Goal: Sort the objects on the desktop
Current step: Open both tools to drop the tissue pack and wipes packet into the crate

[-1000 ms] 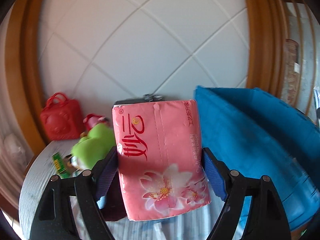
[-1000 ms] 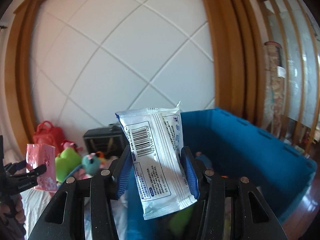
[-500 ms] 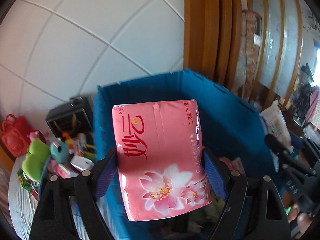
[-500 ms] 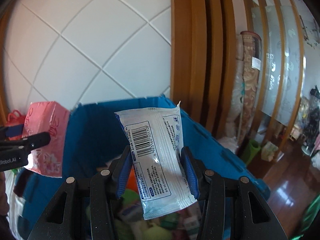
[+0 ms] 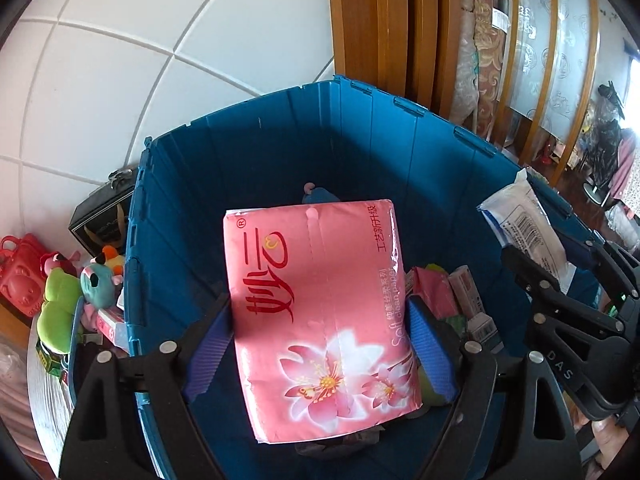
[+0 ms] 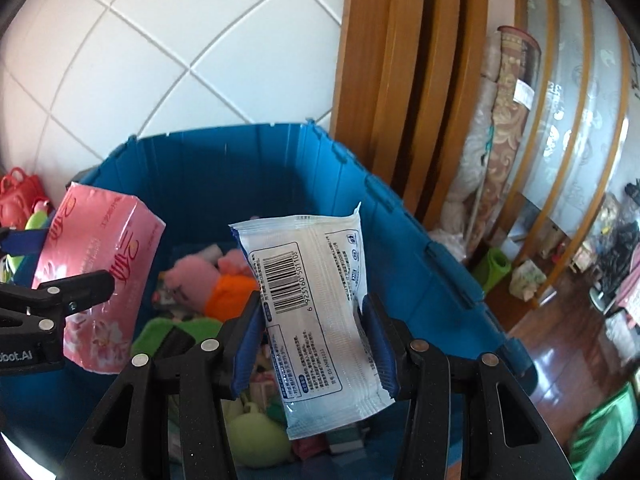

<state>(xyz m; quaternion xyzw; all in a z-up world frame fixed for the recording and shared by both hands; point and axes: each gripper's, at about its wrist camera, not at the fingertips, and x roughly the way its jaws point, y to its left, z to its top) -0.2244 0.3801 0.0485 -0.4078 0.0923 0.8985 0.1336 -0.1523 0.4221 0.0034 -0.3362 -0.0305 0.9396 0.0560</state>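
My left gripper [image 5: 320, 336] is shut on a pink tissue pack [image 5: 320, 312] with a flower print, held over the open blue crate [image 5: 248, 152]. The same pink tissue pack [image 6: 100, 272] shows at the left of the right wrist view. My right gripper [image 6: 314, 340] is shut on a white wet-wipe packet [image 6: 316, 304] with a barcode, also above the blue crate [image 6: 404, 248]. The wet-wipe packet [image 5: 524, 232] appears at the right of the left wrist view. Inside the crate lie a pink plush [image 6: 192, 272], green soft toys and small boxes.
Left of the crate, a table [image 5: 44, 392] carries a green plush [image 5: 58, 312], a teal plush [image 5: 100, 280], a red bag [image 5: 20, 268] and a black box [image 5: 104, 216]. A white tiled wall stands behind. Wooden frames, rolled carpets [image 6: 508, 120] and wood floor lie to the right.
Both grippers swung right from the table side to above the blue crate and tipped downward, each keeping its pack. The crate's inside has come into view.
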